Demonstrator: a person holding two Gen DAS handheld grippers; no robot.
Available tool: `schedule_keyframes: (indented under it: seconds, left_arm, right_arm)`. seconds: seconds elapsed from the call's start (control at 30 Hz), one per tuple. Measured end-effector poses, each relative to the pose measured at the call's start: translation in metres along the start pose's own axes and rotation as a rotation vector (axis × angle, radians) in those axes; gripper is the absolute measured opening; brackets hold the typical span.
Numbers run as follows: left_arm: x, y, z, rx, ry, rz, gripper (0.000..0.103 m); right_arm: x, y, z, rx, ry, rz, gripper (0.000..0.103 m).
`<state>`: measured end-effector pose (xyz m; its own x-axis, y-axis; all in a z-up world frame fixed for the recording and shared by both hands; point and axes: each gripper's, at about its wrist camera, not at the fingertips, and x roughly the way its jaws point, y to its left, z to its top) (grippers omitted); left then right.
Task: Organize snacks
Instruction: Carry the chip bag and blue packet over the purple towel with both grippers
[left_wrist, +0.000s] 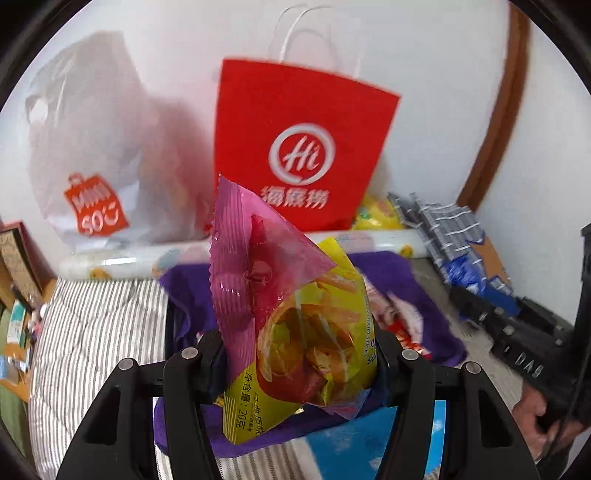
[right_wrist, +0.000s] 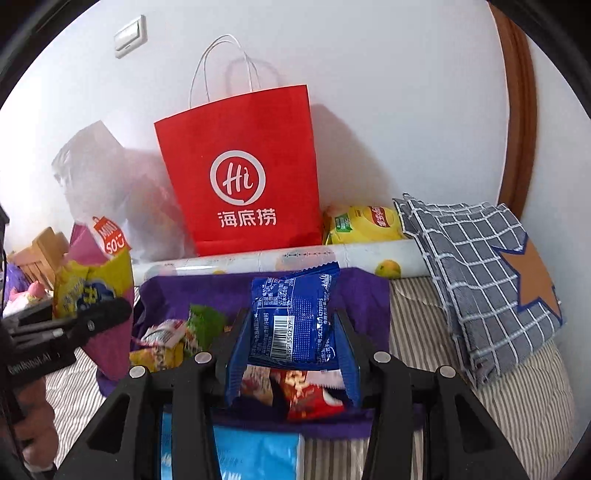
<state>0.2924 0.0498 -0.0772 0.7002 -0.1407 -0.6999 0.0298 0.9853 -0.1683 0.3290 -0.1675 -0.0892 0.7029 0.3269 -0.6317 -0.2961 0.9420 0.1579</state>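
Striped bedding (right_wrist: 517, 406) under a purple cloth (right_wrist: 369, 291) carries the snack pile. Left claw (left_wrist: 295, 354) pinches a yellow-and-pink snack packet (left_wrist: 295, 314); right claw (right_wrist: 291, 347) pinches a blue packet (right_wrist: 295, 314). Carry both high, clear of the pile, toward the red paper bag (right_wrist: 240, 147), keeping each grip firm.

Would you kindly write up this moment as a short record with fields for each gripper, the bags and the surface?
left gripper: shut on a yellow and pink snack packet
right gripper: shut on a blue snack packet
below the grippers: purple cloth with loose snacks on it
behind: red paper bag upright against the wall, white plastic bag to its left
in front of the bags: a paper roll
surface: striped bedding
right side: grey checked cloth
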Motion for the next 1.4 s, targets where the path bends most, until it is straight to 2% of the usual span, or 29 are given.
schedule_keyframes:
  seconds: [0.13,0.27,0.4,0.57,0.87,1.4]
  left_arm:
    - [0.012,0.009,-0.012,0.002,0.03,0.004,0.06]
    - [0.021,0.014,-0.019,-0.026,0.05,-0.009,0.06]
    - [0.025,0.01,-0.024,0.011,0.038,0.055,0.06]
    - [0.021,0.008,-0.023,0.004,0.032,0.042,0.06]
    - [0.023,0.011,-0.022,-0.016,0.038,0.062,0.06]
    - [0.019,0.008,-0.02,-0.011,0.035,0.05,0.06]
  right_arm:
    - [0.017,-0.006,-0.007,0.022,-0.003,0.021,0.041]
    - [0.033,-0.008,-0.019,0.007,0.045,0.005,0.041]
    - [0.04,-0.009,-0.025,-0.016,0.061,0.01,0.041]
    - [0.044,-0.012,-0.029,-0.026,0.06,-0.031,0.041]
    - [0.045,-0.025,-0.028,0.045,0.061,-0.005,0.041]
    - [0.046,-0.025,-0.029,0.049,0.066,-0.008,0.041]
